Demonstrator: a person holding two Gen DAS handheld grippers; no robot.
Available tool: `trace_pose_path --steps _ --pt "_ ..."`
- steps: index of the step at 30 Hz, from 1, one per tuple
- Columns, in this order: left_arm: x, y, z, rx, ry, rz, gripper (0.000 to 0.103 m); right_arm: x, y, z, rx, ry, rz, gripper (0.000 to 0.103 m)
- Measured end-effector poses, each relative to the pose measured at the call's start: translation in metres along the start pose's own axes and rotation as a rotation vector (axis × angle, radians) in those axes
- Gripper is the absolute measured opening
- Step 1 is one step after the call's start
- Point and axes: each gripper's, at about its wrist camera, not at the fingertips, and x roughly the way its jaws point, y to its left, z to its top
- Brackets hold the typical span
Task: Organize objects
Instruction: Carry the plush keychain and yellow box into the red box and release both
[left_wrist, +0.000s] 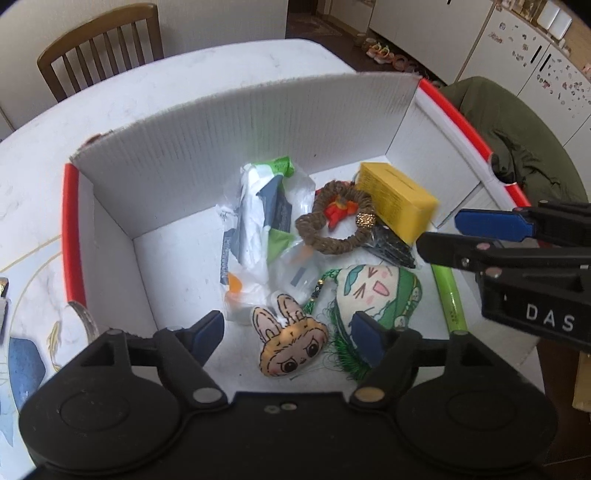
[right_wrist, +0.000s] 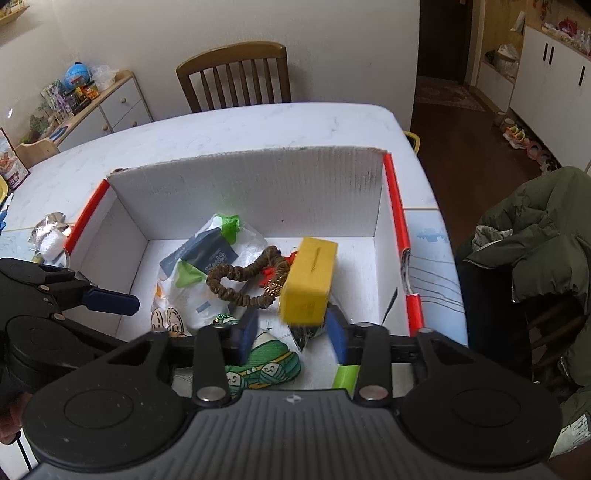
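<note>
Fingers of both the left gripper (left_wrist: 288, 338) and right gripper (right_wrist: 293, 334) are spread, empty; the yellow box (right_wrist: 308, 282) looks light and stiff, best pinched across its narrow sides.

In the box (left_wrist: 177, 147), the block (left_wrist: 397, 201) lies right of the ring (left_wrist: 334, 221).

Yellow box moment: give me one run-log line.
yellow box | in white bin, blurred | right hand-held gripper open, just behind | left hand-held gripper open, empty
</note>
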Motion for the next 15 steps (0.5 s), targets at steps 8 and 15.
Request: trace_pose_path --steps 8,15 --pt "-0.038 0.0 -0.008 0.019 -0.112 -0.01 0.082 -0.021 0.0 0.001 0.014 -0.032 0.009 0.049" --pt "-0.077 0.006 -0.017 0.034 -0.223 -0.012 0.087 -0.044 0.007 0.0 0.02 -0.067 0.035 0.054"
